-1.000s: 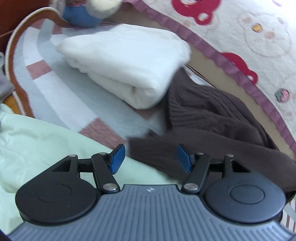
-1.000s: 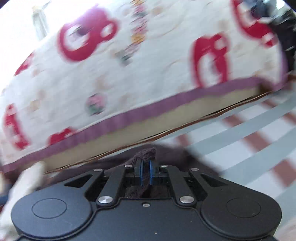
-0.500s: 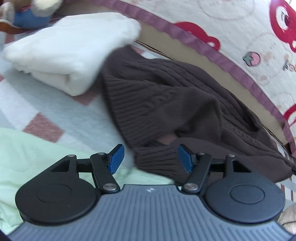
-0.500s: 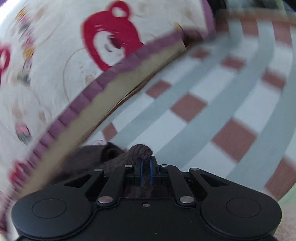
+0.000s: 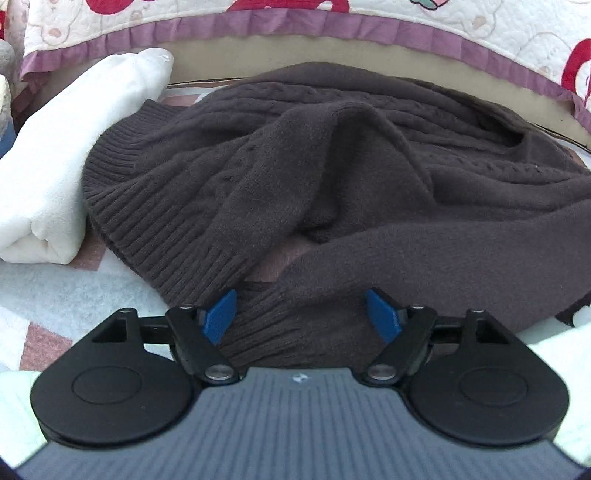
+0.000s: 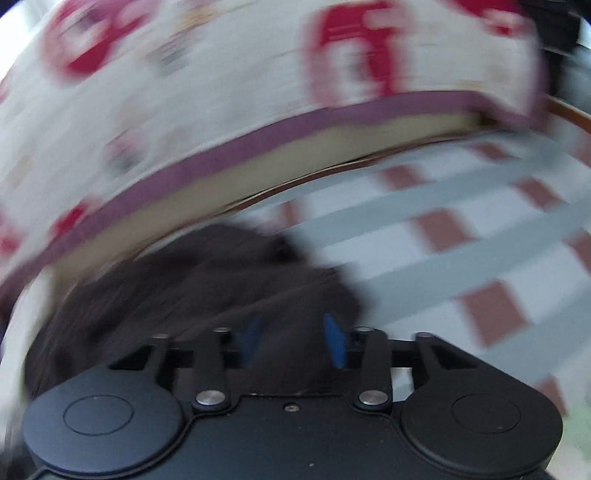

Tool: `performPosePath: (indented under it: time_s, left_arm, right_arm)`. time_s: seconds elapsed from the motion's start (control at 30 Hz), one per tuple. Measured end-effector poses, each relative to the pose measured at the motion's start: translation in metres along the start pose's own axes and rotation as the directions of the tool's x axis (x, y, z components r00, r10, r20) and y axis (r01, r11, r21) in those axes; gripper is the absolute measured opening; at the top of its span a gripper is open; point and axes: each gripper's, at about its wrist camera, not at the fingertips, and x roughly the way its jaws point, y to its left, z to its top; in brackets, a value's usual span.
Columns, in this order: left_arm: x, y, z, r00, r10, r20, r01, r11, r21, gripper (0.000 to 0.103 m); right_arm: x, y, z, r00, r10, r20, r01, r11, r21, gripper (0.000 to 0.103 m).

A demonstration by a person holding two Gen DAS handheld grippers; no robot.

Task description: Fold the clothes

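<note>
The brown cable-knit sweater [image 5: 332,177] lies crumpled in a heap on the checked blanket [image 5: 55,295], its ribbed hem turned toward the near side and one sleeve drawn across the front. At the sweater's near edge the left gripper [image 5: 301,314] hangs over the ribbed cuff; its jaws have just been opening and stand wide apart, the cuff between the blue pads [image 5: 219,314] but not pressed by them. At the sweater's other end, in a blurred view, the right gripper [image 6: 293,341] hovers over the dark knit [image 6: 207,288]; its jaws have just been opening and stand parted, with fabric lying between them and no pad pressing on it. A folded white garment [image 5: 62,166] lies touching the sweater's hem side. Behind the sweater runs a quilt [image 5: 480,22] printed with red bears and edged in a purple frill.
</note>
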Motion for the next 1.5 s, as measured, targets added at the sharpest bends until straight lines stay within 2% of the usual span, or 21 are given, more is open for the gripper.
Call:
performPosePath:
  time_s: [0.1,0.13,0.2,0.23,0.27,0.3,0.33,0.47,0.57,0.7,0.8,0.87,0.97,1.03,1.07,1.1,1.17,1.23,1.37,1.47,1.5]
  left_arm:
    - [0.002,0.003,-0.004,1.0,-0.012,0.014,0.012,1.0,-0.027,0.086]
    - [0.004,0.003,-0.005,1.0,-0.015,0.017,0.016,1.0,-0.024,0.086]
    - [0.006,0.003,-0.005,0.999,-0.029,0.017,0.029,1.0,-0.01,0.084]
    - [0.008,0.003,-0.003,0.999,-0.039,0.023,0.04,0.999,-0.005,0.067]
    - [0.005,0.003,-0.001,0.998,-0.057,0.038,0.057,0.998,-0.007,0.037]
    - [-0.004,0.003,0.0,0.995,-0.078,0.059,0.079,0.997,-0.016,0.021]
    - [-0.012,0.003,0.002,0.992,-0.099,0.081,0.101,0.995,-0.025,0.015]
    - [-0.052,0.0,0.001,0.976,-0.14,0.165,0.151,0.987,-0.058,0.015]
    - [-0.081,-0.001,-0.005,0.961,-0.184,0.208,0.206,0.975,-0.089,0.014]
    - [-0.116,0.003,-0.012,0.928,-0.284,0.241,0.316,0.943,-0.102,0.014]
    - [-0.138,0.007,-0.015,0.93,-0.29,0.227,0.313,0.947,-0.072,0.014]
    - [-0.15,0.016,-0.022,0.957,-0.206,0.205,0.225,0.972,-0.069,0.014]
    - [-0.158,0.041,-0.044,0.968,-0.207,0.144,0.229,0.96,-0.163,0.014]
    - [-0.158,0.051,-0.054,0.971,-0.214,0.106,0.232,0.95,-0.208,0.015]
    - [-0.157,0.054,-0.059,0.972,-0.216,0.088,0.231,0.947,-0.224,0.017]
    - [-0.156,0.058,-0.064,0.973,-0.218,0.07,0.228,0.943,-0.24,0.018]
    - [-0.155,0.065,-0.073,0.974,-0.222,0.035,0.223,0.936,-0.273,0.033]
    - [-0.153,0.075,-0.077,0.986,-0.164,0.015,0.161,0.943,-0.292,0.046]
    - [-0.14,0.088,-0.057,0.999,-0.028,0.017,0.031,0.963,-0.268,0.05]
    - [-0.116,0.076,-0.034,0.992,0.111,0.054,-0.104,0.988,-0.116,0.054]
    - [-0.106,0.07,-0.027,0.988,0.138,0.071,-0.134,0.989,-0.064,0.054]
  right_arm:
    - [0.021,0.05,-0.022,0.994,0.085,-0.069,-0.1,0.959,-0.263,0.055]
    - [0.03,0.07,-0.036,0.993,0.075,-0.094,-0.107,0.911,-0.399,0.064]
    - [0.047,0.109,-0.062,0.989,0.045,-0.139,-0.125,0.756,-0.642,0.062]
    - [0.056,0.129,-0.075,0.987,0.025,-0.158,-0.136,0.654,-0.744,0.063]
    - [0.062,0.14,-0.084,0.988,0.008,-0.152,-0.127,0.598,-0.791,0.063]
    - [0.067,0.15,-0.092,0.99,-0.007,-0.143,-0.116,0.547,-0.829,0.062]
    - [0.07,0.156,-0.092,0.988,0.01,-0.152,-0.132,0.552,-0.823,0.063]
    - [0.076,0.158,-0.07,0.962,0.146,-0.229,-0.267,0.664,-0.698,0.064]
    - [0.078,0.165,-0.068,0.955,0.21,-0.209,-0.296,0.67,-0.681,0.065]
    - [0.083,0.178,-0.062,0.977,0.207,-0.05,-0.181,0.685,-0.706,0.073]
    - [0.096,0.181,-0.045,0.96,0.254,-0.12,-0.271,0.727,-0.631,0.073]
    - [0.118,0.178,-0.037,0.919,0.258,-0.298,-0.384,0.757,-0.529,0.082]
    - [0.159,0.164,-0.042,0.786,0.198,-0.585,-0.442,0.842,-0.31,0.081]
    - [0.161,0.16,-0.061,0.696,0.211,-0.687,-0.525,0.802,-0.285,0.074]
    - [0.155,0.158,-0.07,0.667,0.213,-0.714,-0.557,0.779,-0.288,0.071]
    - [0.149,0.156,-0.077,0.652,0.216,-0.727,-0.578,0.763,-0.291,0.064]
    - [0.133,0.153,-0.087,0.654,0.212,-0.726,-0.609,0.717,-0.339,0.053]
    - [0.123,0.146,-0.089,0.647,0.209,-0.733,-0.621,0.703,-0.347,0.033]
    - [0.113,0.131,-0.083,0.587,0.195,-0.786,-0.642,0.704,-0.304,0.021]
    - [0.104,0.121,-0.083,0.543,0.155,-0.826,-0.653,0.696,-0.299,0.02]
    - [0.099,0.117,-0.086,0.545,0.125,-0.829,-0.647,0.692,-0.321,0.02]
